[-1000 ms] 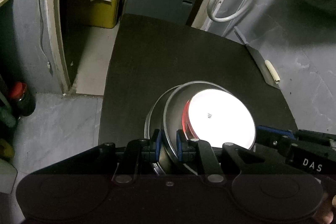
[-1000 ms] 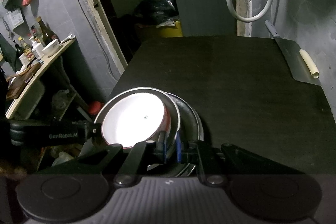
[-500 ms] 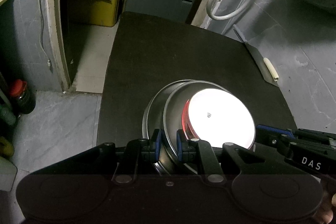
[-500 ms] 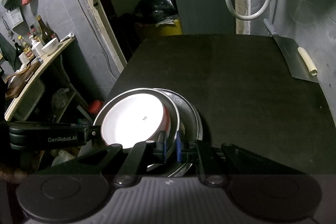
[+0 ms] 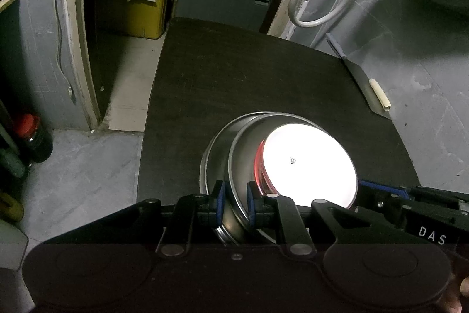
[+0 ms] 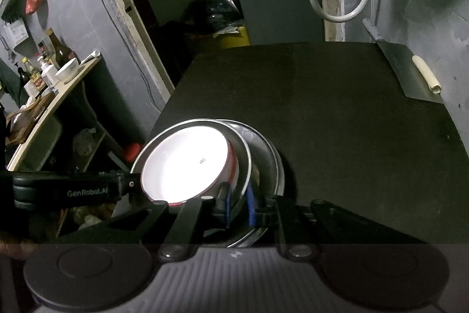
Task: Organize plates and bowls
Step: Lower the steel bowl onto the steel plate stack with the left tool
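Observation:
A steel bowl [image 5: 243,154] holds a white bowl with a red outside [image 5: 307,163]. It sits tilted in a second steel bowl [image 5: 214,143] on the black table [image 5: 249,72]. My left gripper [image 5: 234,203] has its blue pads on either side of the upper steel bowl's near rim. In the right wrist view my right gripper [image 6: 238,203] stands around the opposite rim of the same steel bowl [image 6: 244,166], jaws slightly apart; the white bowl [image 6: 187,166] and lower steel bowl [image 6: 269,160] show there too.
A cleaver [image 6: 410,75] with a pale roll [image 6: 426,75] on its blade lies at the table's far right edge by the wall. A side shelf with bottles and a bowl [image 6: 52,72] stands to the left. A yellow bin [image 5: 143,16] sits beyond the table.
The right gripper's jaws have opened a little around the rim. The stack sits slightly nearer the table's middle in both views. The left gripper keeps its hold.

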`<state>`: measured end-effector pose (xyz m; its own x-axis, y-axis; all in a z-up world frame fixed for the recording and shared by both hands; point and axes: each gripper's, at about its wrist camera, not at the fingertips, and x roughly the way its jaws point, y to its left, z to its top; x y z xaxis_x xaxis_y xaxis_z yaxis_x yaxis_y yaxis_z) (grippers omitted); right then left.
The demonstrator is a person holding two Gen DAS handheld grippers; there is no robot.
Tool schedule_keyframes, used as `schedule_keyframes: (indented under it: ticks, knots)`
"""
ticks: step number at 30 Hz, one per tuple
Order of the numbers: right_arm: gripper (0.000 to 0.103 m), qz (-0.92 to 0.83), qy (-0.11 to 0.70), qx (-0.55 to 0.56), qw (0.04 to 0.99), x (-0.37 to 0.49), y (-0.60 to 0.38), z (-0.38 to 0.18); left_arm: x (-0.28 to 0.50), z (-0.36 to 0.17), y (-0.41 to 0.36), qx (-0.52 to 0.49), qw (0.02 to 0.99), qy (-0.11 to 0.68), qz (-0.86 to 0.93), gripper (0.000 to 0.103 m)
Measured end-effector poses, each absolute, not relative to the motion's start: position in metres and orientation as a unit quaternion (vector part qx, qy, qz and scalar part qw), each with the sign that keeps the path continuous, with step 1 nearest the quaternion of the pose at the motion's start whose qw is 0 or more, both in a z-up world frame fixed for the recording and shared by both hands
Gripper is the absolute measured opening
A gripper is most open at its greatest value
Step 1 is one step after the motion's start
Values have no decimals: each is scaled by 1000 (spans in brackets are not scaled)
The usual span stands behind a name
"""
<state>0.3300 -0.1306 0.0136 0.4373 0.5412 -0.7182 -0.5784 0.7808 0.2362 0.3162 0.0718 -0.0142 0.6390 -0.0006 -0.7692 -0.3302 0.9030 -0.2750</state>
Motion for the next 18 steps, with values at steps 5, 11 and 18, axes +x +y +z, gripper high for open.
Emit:
schedule_keyframes:
  ticks: [5,11,18]
  knots:
    - [15,328,415,-20,848,329,-130,14,315,-11,73,-195,884,413,97,21]
    - [15,326,416,-17,849,329,-131,14,313,-8,72,-190,885,411,107,30]
    - [19,319,416,-12,852,328,-134,15,309,-3,75,-186,888,404,117,43]
